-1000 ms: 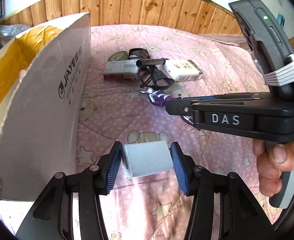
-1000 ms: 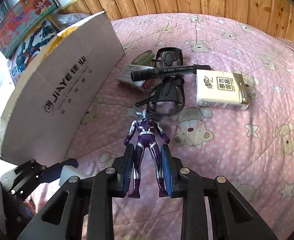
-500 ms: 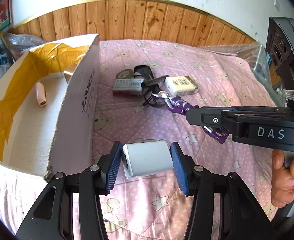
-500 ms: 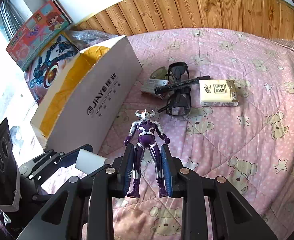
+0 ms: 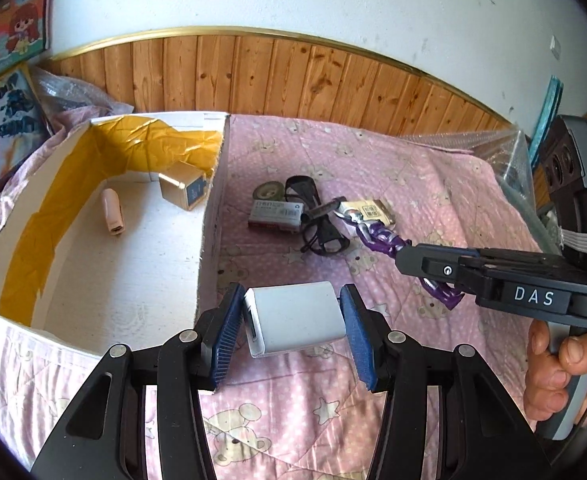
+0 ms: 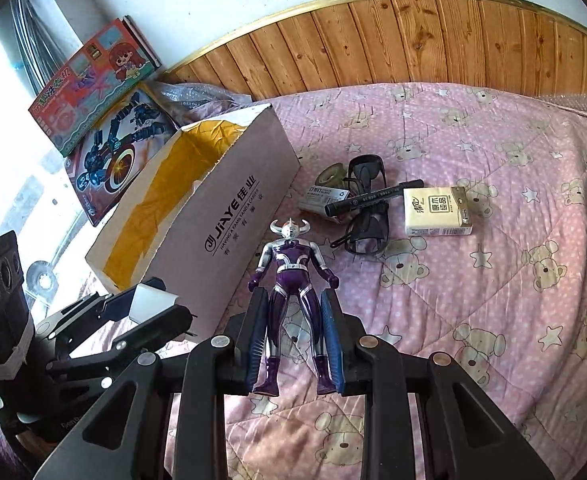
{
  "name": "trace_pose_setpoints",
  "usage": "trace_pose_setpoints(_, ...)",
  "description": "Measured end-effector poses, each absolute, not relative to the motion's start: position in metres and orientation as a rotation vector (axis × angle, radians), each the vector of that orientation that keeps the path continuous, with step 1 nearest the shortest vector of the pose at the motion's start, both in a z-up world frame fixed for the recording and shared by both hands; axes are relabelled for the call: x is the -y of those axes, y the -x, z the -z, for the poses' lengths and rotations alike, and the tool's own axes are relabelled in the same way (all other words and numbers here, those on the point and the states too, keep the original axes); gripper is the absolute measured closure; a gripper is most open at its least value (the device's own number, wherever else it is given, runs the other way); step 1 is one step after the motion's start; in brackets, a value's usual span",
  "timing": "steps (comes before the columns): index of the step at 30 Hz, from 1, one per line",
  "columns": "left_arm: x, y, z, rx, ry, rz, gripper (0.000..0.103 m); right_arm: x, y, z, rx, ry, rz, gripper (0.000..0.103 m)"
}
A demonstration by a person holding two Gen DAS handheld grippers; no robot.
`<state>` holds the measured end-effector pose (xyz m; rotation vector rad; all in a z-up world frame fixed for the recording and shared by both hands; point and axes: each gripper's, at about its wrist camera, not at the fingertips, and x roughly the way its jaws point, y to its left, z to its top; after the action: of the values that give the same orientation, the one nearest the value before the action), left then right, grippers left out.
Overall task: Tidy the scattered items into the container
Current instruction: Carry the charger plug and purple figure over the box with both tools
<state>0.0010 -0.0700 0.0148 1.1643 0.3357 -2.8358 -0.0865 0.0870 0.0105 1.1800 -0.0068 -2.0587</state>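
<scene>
Over the last second both claws rose clear of the bed (image 5: 433, 184) beside the cardboard box (image 5: 93, 248). The left claw (image 5: 293, 322) gripped the white charger (image 5: 297, 320); the right claw (image 6: 293, 336) clamped the purple action figure (image 6: 291, 276) (legs only). Both loads now stood higher than the box rim, ready for deposit.
</scene>
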Motion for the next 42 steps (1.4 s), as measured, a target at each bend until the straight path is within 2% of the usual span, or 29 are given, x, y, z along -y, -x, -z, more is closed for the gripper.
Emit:
trace_pose_setpoints(34, 0.156, -0.021, -0.076, -0.486, -0.868, 2.809, 0.051, -0.038, 0.031, -0.066, -0.054, -0.937, 2.012, 0.075)
trace_pose_setpoints(42, 0.175, -0.024, -0.083, -0.519, -0.829, 2.791, 0.052, -0.015, 0.021, -0.074, -0.124, -0.911, 2.027, 0.075)
